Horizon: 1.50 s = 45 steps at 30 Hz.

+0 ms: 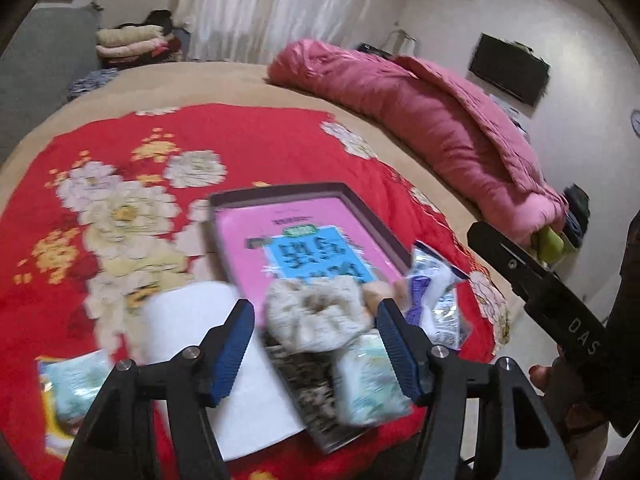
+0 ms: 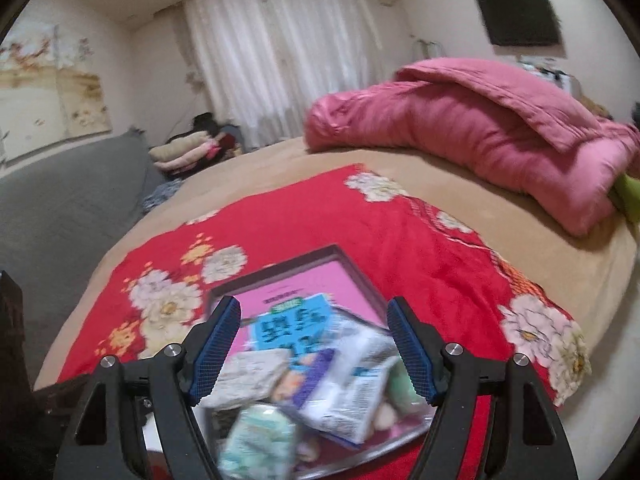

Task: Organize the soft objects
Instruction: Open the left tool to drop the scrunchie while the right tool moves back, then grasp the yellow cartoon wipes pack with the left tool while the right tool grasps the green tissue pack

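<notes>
My bed (image 1: 224,80) carries a red blanket (image 1: 248,148), with a pink quilt (image 1: 420,104) bunched at its far side. On the blanket lies a tray (image 1: 352,200) holding a pink book (image 1: 308,220) and a heap of soft packets (image 1: 360,380) at its near end. My left tongs (image 1: 316,344) and right tongs (image 2: 316,356) both hang released above the heap, grasping nothing.

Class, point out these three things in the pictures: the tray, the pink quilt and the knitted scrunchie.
tray (image 1: 360,204), left wrist view, on its dark far rim.
pink quilt (image 2: 480,136), right wrist view, on its folded middle.
knitted scrunchie (image 1: 316,320), left wrist view, on its front.
</notes>
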Each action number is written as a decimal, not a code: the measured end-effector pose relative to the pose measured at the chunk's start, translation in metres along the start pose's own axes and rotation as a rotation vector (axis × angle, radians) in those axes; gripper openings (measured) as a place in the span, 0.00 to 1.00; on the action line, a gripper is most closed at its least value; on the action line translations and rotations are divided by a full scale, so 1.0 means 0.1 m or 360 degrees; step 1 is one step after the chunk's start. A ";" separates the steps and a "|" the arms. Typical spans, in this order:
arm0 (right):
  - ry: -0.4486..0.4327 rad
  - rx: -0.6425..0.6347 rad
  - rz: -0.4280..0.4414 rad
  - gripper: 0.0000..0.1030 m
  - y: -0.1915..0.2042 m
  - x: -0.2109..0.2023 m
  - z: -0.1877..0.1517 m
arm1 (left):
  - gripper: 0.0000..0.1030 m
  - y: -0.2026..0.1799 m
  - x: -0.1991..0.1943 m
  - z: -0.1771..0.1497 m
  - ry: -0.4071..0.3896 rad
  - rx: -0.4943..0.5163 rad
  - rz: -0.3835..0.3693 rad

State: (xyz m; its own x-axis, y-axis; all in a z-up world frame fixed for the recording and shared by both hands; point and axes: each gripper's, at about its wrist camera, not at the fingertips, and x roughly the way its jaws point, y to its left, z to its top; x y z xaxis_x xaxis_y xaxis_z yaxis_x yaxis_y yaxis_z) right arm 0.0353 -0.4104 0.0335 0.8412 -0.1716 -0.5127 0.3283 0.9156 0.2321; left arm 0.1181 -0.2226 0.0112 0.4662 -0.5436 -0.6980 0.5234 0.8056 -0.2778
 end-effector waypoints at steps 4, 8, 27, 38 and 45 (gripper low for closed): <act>0.0027 -0.0132 0.0145 0.75 0.39 -0.02 0.00 | 0.61 0.37 -0.27 -0.14 -0.0015 -0.0087 0.0153; 0.0075 -0.0276 0.0308 0.75 0.86 -0.03 -0.08 | 0.61 0.88 -0.49 -0.32 0.0039 -0.0204 0.0322; 0.0590 -0.0478 0.0653 0.75 2.39 0.32 -0.64 | 0.61 2.08 -0.53 -0.96 0.0292 -0.0438 0.0345; 0.0920 -0.0820 0.0499 0.75 2.81 0.89 -1.05 | 0.65 2.18 -0.18 -1.05 0.0384 -0.0461 0.0319; 0.1127 -0.0892 0.0524 0.75 2.95 1.26 -1.20 | 0.65 2.26 -0.15 -1.05 0.0357 -0.0488 0.0242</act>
State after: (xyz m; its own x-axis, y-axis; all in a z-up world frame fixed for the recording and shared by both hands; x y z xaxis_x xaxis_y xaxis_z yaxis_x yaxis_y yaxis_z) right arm 0.1870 -0.1183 -0.0617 0.3397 0.2164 -0.9153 -0.2857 0.9509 0.1188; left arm 0.1548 -0.0081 -0.1101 0.3371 -0.3754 -0.8634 0.2077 0.9241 -0.3208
